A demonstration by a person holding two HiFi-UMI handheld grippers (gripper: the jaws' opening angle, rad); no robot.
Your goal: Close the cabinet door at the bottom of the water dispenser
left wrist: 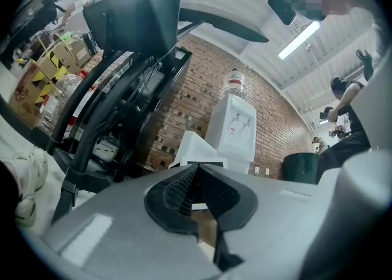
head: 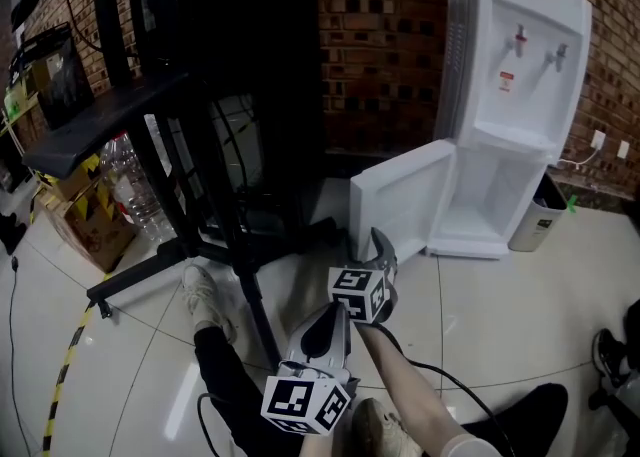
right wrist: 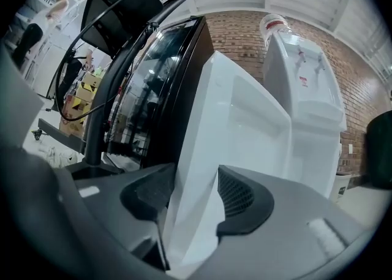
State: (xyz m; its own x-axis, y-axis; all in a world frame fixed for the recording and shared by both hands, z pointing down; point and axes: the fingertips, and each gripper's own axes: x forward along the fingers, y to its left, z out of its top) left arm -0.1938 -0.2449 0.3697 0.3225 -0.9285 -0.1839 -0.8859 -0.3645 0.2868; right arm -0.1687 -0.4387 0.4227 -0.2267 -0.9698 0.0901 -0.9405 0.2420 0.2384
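Door (head: pixel 400 195): white, standing wide open at the foot of the dispenser (head: pixel 520 85), hinged at the cabinet's left side, swung out toward 8 o'clock, inner face turned toward the camera, lower edge just above the floor (head: pixel 520 315). Cabinet (head: pixel 495 195) behind it: open, white inside. Right gripper (head: pixel 383 245): at 6 o'clock of the door, pointing level, jaws clamped on the door's free edge, one dark ribbed pad on each face, white panel filling the gap between them in the right gripper view. Left gripper (left wrist: pixel 197 177): held lower and nearer the person, at 7 o'clock of the right one in the head view, jaws together at the tips, nothing between them. Dispenser: white, upright, two taps (head: pixel 520 42) on the upper front, jug (right wrist: pixel 274 24) on top, brick wall (head: pixel 380 35) behind. Bin (head: pixel 535 215): grey, on the floor just beside the dispenser at its 4 o'clock. Socket (head: pixel 599 138): on the wall at 3 o'clock of the dispenser. Stand (head: pixel 200 135): black, tall, at 9 o'clock of the door, feet spread on the floor. Bottles (head: pixel 130 180) and boxes (head: pixel 85 220): farther out at 9 o'clock, under the stand's shelf. Shoe (head: pixel 205 295): pale, at 8 o'clock of the grippers. Tape (head: pixel 65 365): yellow and black, on the floor at far 8 o'clock.
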